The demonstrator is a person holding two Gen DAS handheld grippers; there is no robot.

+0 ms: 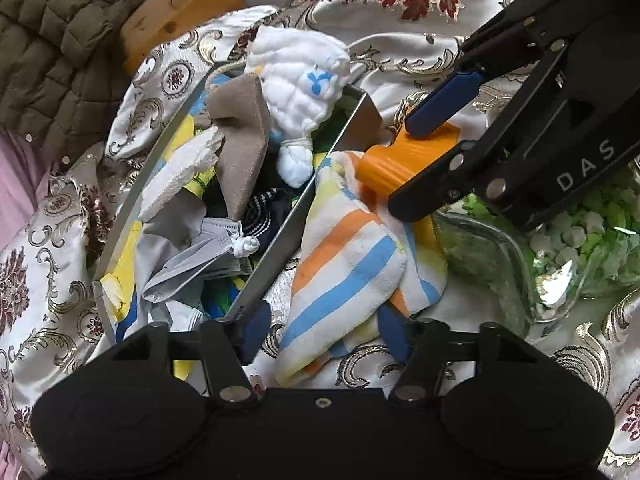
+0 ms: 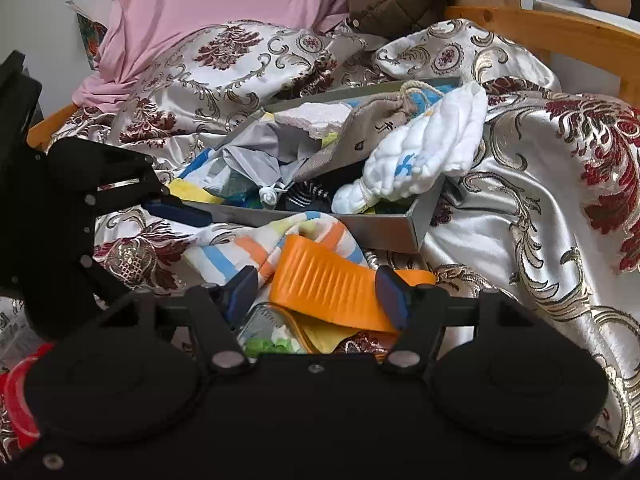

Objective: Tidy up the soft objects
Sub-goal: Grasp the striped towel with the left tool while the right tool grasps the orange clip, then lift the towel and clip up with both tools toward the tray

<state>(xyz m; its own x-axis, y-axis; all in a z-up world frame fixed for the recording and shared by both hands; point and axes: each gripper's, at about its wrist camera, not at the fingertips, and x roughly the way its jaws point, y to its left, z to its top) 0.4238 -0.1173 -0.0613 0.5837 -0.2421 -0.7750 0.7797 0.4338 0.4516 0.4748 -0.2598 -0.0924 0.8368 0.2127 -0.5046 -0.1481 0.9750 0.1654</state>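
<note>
We see left gripper (image 1: 326,330) parted, pads astride striped cloth (image 1: 344,264) without pressing, right gripper (image 2: 318,292) clasping orange piece (image 2: 328,280), grey tray (image 2: 384,226) of soft things just ahead

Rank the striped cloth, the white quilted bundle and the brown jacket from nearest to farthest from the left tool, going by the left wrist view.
1. Striped cloth: between the left tool's fingers, beside the tray.
2. White quilted bundle: farther ahead, at the tray's far end.
3. Brown jacket: farthest, upper left, beyond the patterned cover.
</note>
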